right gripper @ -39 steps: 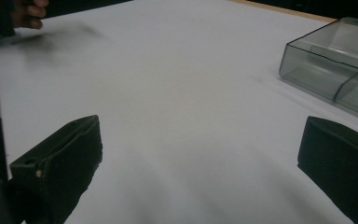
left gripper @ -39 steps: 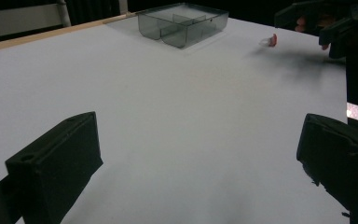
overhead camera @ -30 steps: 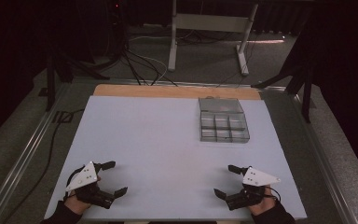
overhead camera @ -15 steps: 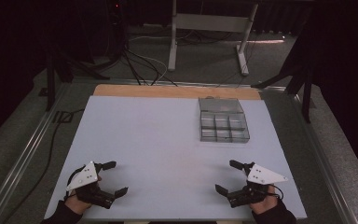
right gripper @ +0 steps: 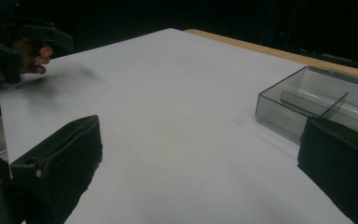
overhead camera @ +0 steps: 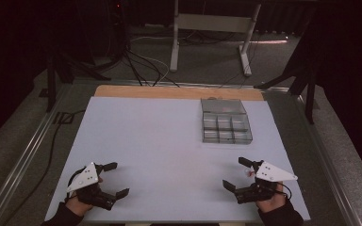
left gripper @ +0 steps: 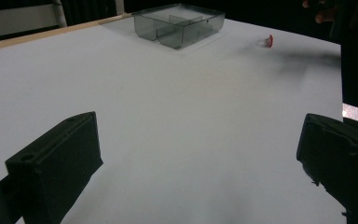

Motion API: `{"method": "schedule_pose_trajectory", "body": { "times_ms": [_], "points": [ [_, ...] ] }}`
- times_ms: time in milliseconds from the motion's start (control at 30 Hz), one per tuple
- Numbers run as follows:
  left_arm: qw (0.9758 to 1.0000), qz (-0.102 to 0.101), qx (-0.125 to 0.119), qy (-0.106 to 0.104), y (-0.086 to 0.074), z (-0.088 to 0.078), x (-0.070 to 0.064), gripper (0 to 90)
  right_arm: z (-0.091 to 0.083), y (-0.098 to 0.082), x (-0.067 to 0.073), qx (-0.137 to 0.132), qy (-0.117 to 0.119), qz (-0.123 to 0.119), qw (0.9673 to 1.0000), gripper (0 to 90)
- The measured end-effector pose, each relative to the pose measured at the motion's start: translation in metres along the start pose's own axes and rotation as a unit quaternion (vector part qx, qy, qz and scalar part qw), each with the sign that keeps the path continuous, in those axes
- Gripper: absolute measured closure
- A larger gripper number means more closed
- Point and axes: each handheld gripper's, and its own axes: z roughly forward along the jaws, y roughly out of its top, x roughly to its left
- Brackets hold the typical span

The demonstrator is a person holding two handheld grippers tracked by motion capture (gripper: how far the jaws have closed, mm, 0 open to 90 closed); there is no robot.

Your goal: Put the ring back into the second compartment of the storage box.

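A clear grey compartment box [overhead camera: 226, 123] stands at the far right of the white tabletop [overhead camera: 160, 141]; it also shows in the left gripper view [left gripper: 179, 25] and in the right gripper view [right gripper: 326, 107]. A tiny red and white piece [overhead camera: 250, 173] lies on the table beside my right gripper [overhead camera: 236, 173], seen far off as the piece [left gripper: 267, 42]. My left gripper [overhead camera: 115, 179] rests near the front left edge. Both stand open with nothing between their jaws: left gripper [left gripper: 199, 123], right gripper [right gripper: 200, 126].
A wooden strip [overhead camera: 179, 92] borders the table's far edge. Metal rails [overhead camera: 28, 155] run along both sides. Behind the table are cables [overhead camera: 141, 66] and a white stand [overhead camera: 207, 28] on the dark floor.
My right gripper has drifted slightly to the right and away from the front edge. The left gripper has hardly moved.
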Motion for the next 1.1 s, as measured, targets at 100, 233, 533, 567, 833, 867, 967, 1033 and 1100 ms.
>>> {"method": "schedule_pose_trajectory", "body": {
  "times_ms": [100, 233, 533, 567, 833, 867, 967, 1033, 1100],
  "points": [
    [1.0000, 0.000, 0.000, 0.000, 0.000, 0.000, 0.000, 0.1, -0.003, 0.001, -0.003, -0.002, -0.011, 0.003, 0.9999, 0.0],
    [1.0000, -0.001, 0.000, 0.000, 0.000, 0.001, 0.000, 0.2, -0.006, 0.002, -0.008, -0.004, -0.025, 0.007, 0.9997, 0.0],
    [1.0000, -0.001, 0.000, 0.000, 0.000, 0.000, 0.000, 0.2, -0.013, 0.004, -0.016, -0.009, -0.045, 0.012, 0.9989, 0.0],
    [1.0000, 0.000, 0.000, 0.000, 0.000, 0.000, 0.000, 0.2, -0.013, 0.004, -0.017, -0.010, -0.048, 0.015, 0.9987, 0.0],
    [1.0000, -0.001, -0.001, -0.002, 0.000, 0.001, 0.000, 0.2, -0.020, 0.002, -0.027, -0.008, -0.077, 0.025, 0.9967, 0.0],
    [1.0000, -0.001, -0.001, -0.002, 0.000, 0.001, 0.000, 0.2, -0.021, 0.002, -0.028, -0.007, -0.080, 0.026, 0.9965, 0.0],
    [1.0000, -0.001, -0.001, -0.002, 0.000, 0.000, 0.000, 0.1, -0.023, 0.002, -0.030, -0.008, -0.085, 0.029, 0.9959, 0.0],
    [1.0000, -0.001, -0.001, -0.002, 0.000, 0.001, 0.000, 0.1, -0.025, 0.002, -0.032, -0.006, -0.092, 0.035, 0.9952, 0.0],
    [1.0000, -0.002, -0.002, -0.002, 0.000, 0.001, 0.000, 0.1, -0.027, 0.002, -0.034, -0.003, -0.095, 0.041, 0.9946, 0.0]
  ]
}}
